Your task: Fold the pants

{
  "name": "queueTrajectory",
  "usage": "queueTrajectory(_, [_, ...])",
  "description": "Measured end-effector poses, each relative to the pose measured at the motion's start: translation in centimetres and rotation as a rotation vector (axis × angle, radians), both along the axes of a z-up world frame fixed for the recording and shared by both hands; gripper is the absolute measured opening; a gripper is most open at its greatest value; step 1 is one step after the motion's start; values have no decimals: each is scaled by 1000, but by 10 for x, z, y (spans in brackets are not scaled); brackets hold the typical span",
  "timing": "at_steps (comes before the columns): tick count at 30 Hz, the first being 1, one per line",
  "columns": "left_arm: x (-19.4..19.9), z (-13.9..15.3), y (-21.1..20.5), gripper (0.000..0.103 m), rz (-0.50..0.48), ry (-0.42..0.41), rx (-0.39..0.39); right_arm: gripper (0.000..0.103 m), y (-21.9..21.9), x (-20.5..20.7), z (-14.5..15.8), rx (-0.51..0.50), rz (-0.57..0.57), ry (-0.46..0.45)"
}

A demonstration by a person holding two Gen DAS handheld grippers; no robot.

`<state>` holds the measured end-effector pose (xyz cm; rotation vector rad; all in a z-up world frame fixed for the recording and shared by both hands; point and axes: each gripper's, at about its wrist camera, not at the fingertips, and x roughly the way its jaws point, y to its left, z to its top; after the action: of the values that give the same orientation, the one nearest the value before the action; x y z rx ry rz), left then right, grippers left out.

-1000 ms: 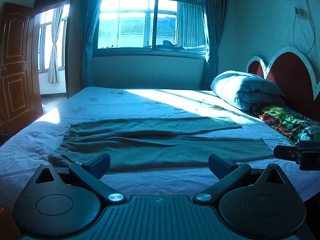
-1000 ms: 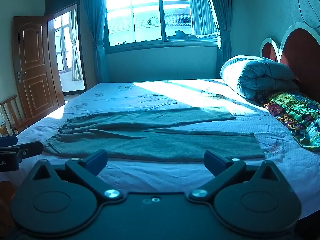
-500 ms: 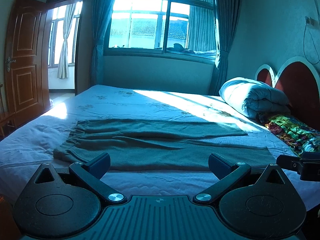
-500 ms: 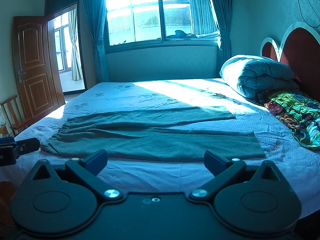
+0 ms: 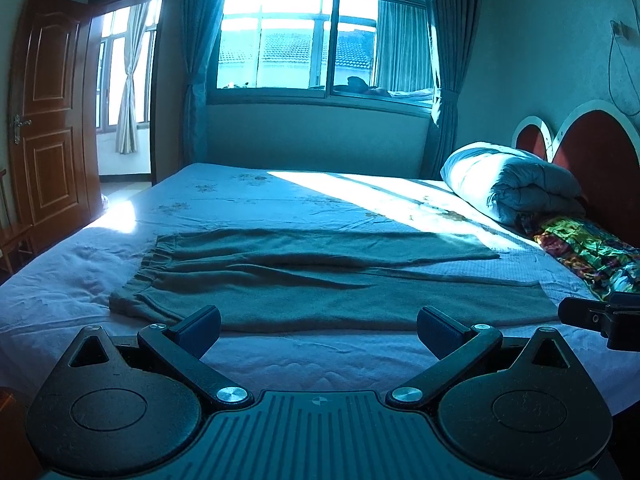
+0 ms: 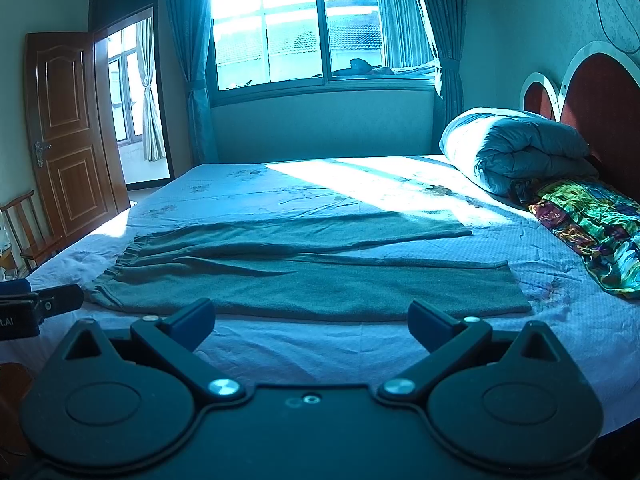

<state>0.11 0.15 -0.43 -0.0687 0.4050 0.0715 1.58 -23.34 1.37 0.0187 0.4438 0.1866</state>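
We see green pants [image 5: 320,276] spread flat across the bed [image 5: 280,200], waistband left, legs toward the headboard [image 6: 600,92]. Our left tongs [image 5: 319,330] and right tongs [image 6: 311,322] both hover at the near bed edge, jaws spread wide, gripping nothing, short of the fabric.

Matt, slightly fuzzy knit cloth makes up the green pants [image 5: 320,280], spread on a smooth cotton-like bed sheet [image 5: 280,200] with a fine woven texture near the headboard. The left gripper [image 5: 319,326] and right gripper [image 6: 311,318] are matt black plastic with shiny metal pivot screws. A varnished, glossy wooden door [image 6: 68,128] stands beside a puffy quilted duvet [image 6: 516,148] and glossy patterned fabric [image 6: 592,224].
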Motion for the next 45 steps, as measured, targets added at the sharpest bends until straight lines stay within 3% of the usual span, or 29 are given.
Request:
queueTrajectory(5, [-3,1,3,103,-18,-18,-56,97,0,2,-3,8,-27,-6])
queueTrajectory(9, [-2,0,-3,103,-8,-12,3,97,-1,2,-3,17,-22,1])
queueTrajectory(30, [-3,3,-13,103,24,-10,41,97,-1,2,-2,10,-7,5])
queueTrajectory(40, [5,-5,7,103,35,8,-69,97,-6,7,-5,68,8,16])
queueTrajectory(45, [26,-10,25,103,50,10,-34,97,-10,33,-9,81,21,41])
